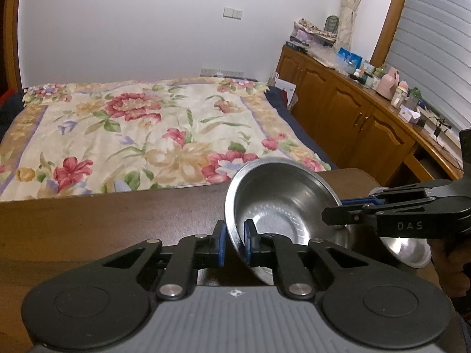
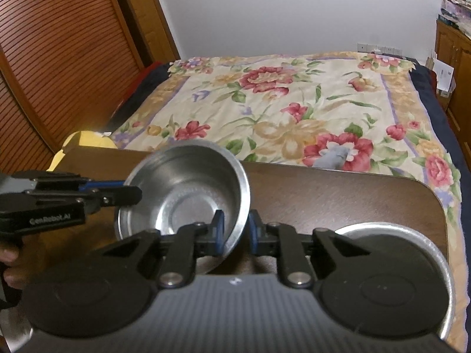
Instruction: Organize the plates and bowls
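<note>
Steel bowl [image 1: 279,203], round, tilted, wooden table [image 1: 117,217]

left gripper [image 1: 235,242]: black linkage arms, blue pads, silver pivot screws, ribbed grey body | right gripper [image 2: 236,231]: same build

Looking down at a slant from each gripper's back, along its fingers and close over the brown table [image 1: 117,214], toward the flowered bed [image 2: 294,103] and white wall [image 1: 132,29], both sharing the steel bowl [image 1: 279,200] seen from opposite sides.
</note>
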